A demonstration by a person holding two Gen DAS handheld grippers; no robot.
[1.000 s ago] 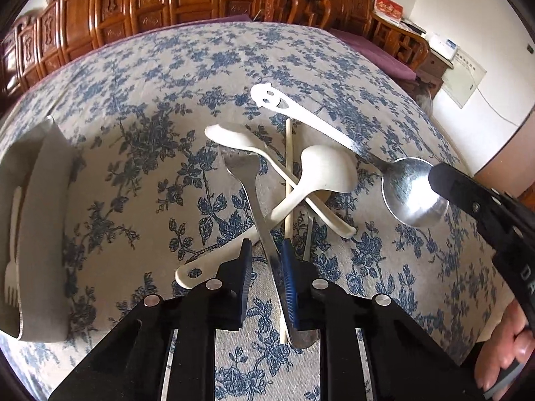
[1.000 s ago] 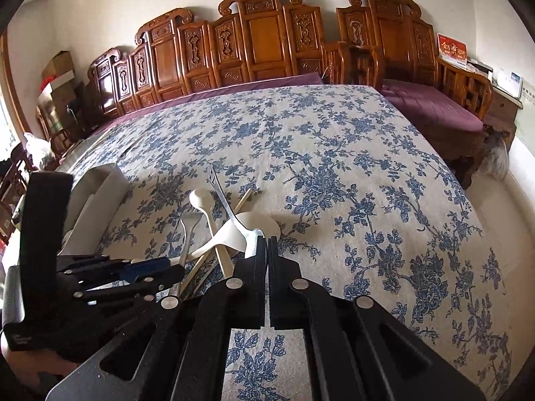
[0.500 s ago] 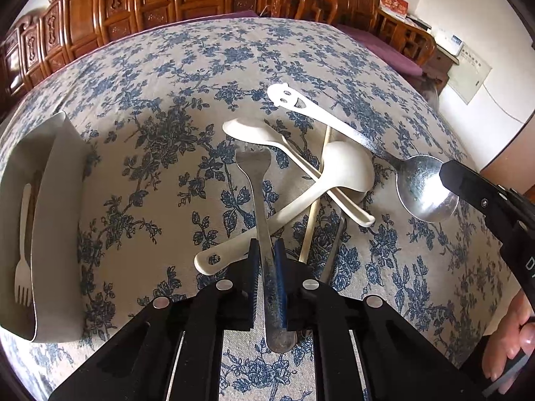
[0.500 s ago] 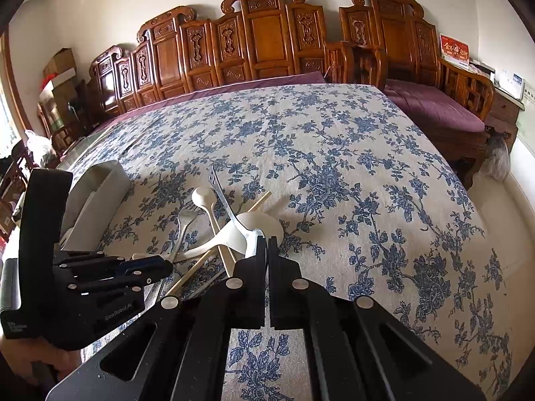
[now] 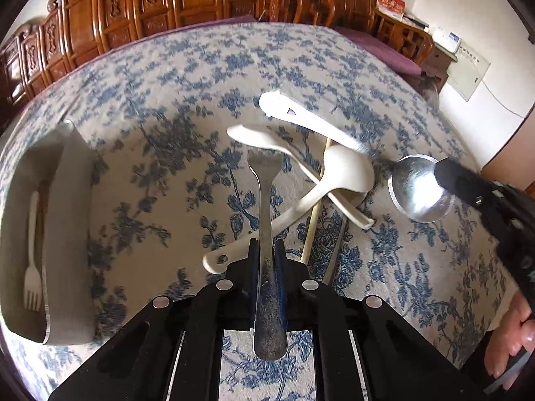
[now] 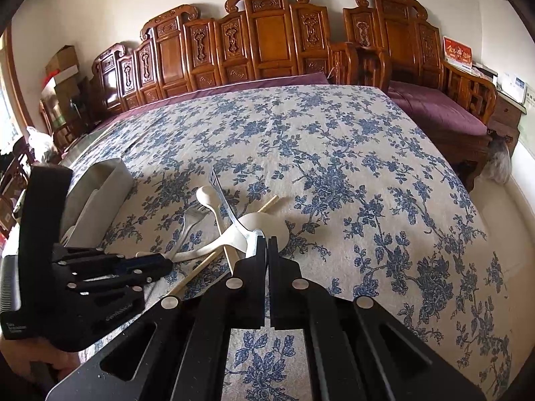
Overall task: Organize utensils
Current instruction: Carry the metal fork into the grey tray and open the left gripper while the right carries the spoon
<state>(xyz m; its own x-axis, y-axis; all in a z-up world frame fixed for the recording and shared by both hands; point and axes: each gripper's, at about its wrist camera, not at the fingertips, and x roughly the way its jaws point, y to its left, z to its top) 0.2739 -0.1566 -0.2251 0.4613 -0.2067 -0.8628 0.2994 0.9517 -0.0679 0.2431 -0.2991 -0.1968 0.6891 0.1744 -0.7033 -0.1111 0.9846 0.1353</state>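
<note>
My left gripper (image 5: 266,250) is shut on the handle of a metal fork (image 5: 265,200) and holds it lifted, tines pointing away. My right gripper (image 6: 267,244) is shut on the bowl of a metal spoon (image 5: 418,190) with a white smiley handle (image 5: 301,117), tilted above the pile. A white ladle (image 5: 344,173), a white spoon (image 5: 254,137) and a wooden chopstick (image 5: 314,220) lie crossed on the floral tablecloth. A grey utensil tray (image 5: 67,234) at the left holds a white plastic fork (image 5: 31,267).
The pile also shows in the right wrist view (image 6: 234,227), with the tray (image 6: 100,183) to its left. Carved wooden chairs (image 6: 267,40) and a purple-cushioned bench (image 6: 434,107) line the far table edge. Floral cloth (image 6: 367,167) stretches to the right.
My left gripper closed on the metal fork's handle and lifted it off the pile. The smiley-handled spoon in my right gripper has shifted and blurs with motion.
</note>
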